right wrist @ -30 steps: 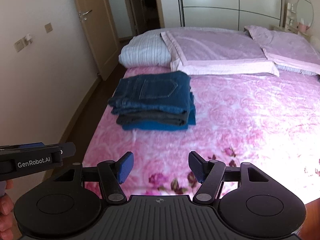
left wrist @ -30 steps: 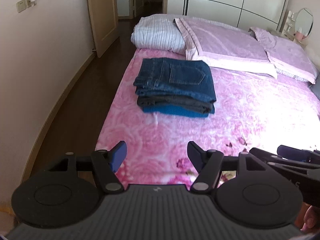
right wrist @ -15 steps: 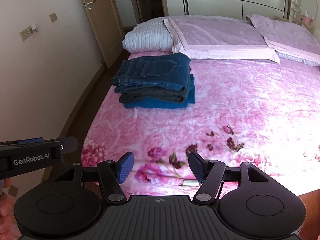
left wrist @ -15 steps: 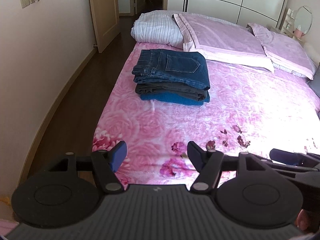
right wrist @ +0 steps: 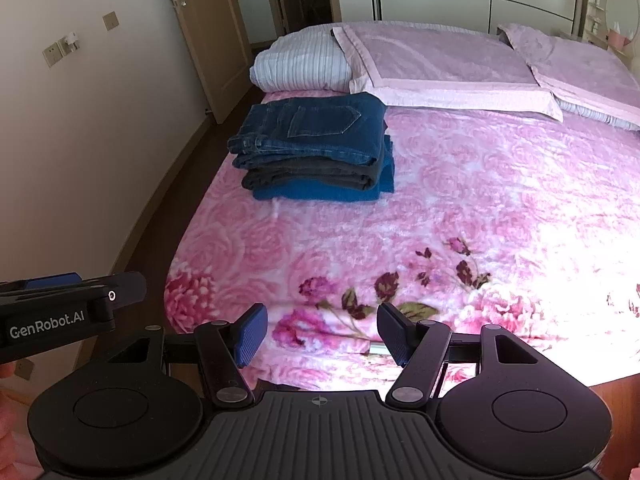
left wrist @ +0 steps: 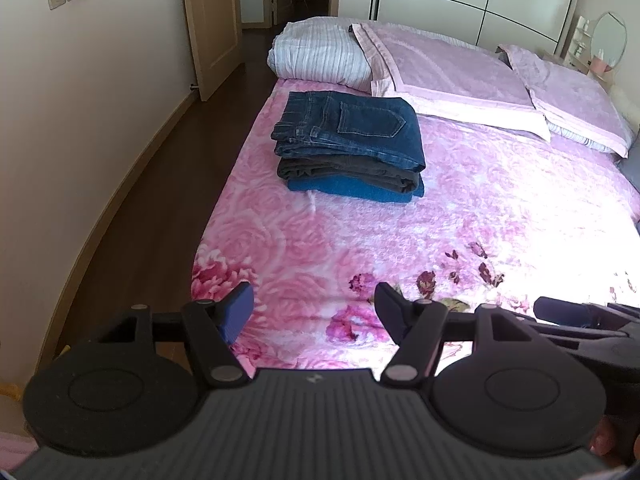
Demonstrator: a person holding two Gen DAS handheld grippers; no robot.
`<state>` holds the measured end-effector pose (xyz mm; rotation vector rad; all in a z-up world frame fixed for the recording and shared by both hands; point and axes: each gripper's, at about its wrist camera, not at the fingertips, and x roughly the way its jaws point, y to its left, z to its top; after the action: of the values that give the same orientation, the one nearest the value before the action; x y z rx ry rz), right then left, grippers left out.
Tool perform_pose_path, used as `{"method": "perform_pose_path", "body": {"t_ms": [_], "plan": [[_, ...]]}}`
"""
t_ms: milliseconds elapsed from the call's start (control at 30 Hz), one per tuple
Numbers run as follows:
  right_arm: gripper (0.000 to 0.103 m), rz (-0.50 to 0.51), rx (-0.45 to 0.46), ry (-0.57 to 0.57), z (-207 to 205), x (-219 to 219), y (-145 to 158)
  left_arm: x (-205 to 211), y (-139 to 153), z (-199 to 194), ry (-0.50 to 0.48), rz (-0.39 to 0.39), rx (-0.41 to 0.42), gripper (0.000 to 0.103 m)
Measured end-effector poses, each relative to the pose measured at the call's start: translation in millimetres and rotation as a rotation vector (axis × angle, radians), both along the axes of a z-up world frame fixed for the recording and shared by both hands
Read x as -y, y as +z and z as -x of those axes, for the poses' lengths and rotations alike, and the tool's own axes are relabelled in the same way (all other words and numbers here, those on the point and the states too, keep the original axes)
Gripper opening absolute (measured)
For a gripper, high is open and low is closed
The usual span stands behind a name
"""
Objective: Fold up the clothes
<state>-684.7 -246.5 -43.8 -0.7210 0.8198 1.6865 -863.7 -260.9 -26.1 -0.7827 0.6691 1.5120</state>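
**Both grippers empty at the foot of the bed; three garments lie folded and stacked near the pillows**

Nearest: the left gripper [left wrist: 314, 304] stands with its fingers spread wide and nothing between them, held over the foot edge of the pink floral blanket [left wrist: 460, 216]. The right gripper [right wrist: 320, 330] is likewise wide and empty, just beside the left one; each shows at the edge of the other's view. A small metallic item [right wrist: 378, 348] lies on the blanket edge by the right gripper's far finger; what it is cannot be told.

Middle ground: the blanket is bare of loose clothing in both views.

Further: the stack of clothes [left wrist: 352, 152] sits on the bed's left side, just short of the striped pillow [left wrist: 320, 56]. Dark blue jeans [right wrist: 316, 132] lie on top, pocket up, over a dark grey garment [right wrist: 312, 176] and a bright blue garment [right wrist: 324, 194]. All three lie folded, edges roughly aligned, the bottom one jutting slightly at the right.

Assessment: the stack lies as the task wants it. No unfolded garment is in view, so the scene fits either a finished job or a pause before another item is fetched. If another garment comes, it should be spread flat on the bare blanket, gripped at two corners, with creases matched to the stack's width. The stack should be left undisturbed.
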Motion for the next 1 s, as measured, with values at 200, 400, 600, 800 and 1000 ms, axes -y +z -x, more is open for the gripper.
{"method": "perform_pose_path", "body": {"t_ms": [200, 400, 600, 800, 1000], "plan": [[0.064, 0.016, 0.001, -0.017, 6, -16, -6, -24, -7, 5, -0.027, 0.015, -0.005, 0.064], [0.064, 0.041, -0.006, -0.068, 9, -46, -13, -63, -15, 6, -0.081, 0.032, -0.012, 0.063], [0.064, 0.059, -0.002, -0.099, 16, -80, -18, -99, -23, 9, -0.116, 0.052, -0.017, 0.064], [0.064, 0.087, 0.004, -0.126, 18, -108, -25, -127, -32, 10, -0.142, 0.078, -0.016, 0.064], [0.064, 0.112, 0.010, -0.140, 23, -128, -30, -150, -37, 14, -0.159, 0.093, -0.015, 0.063]]}}
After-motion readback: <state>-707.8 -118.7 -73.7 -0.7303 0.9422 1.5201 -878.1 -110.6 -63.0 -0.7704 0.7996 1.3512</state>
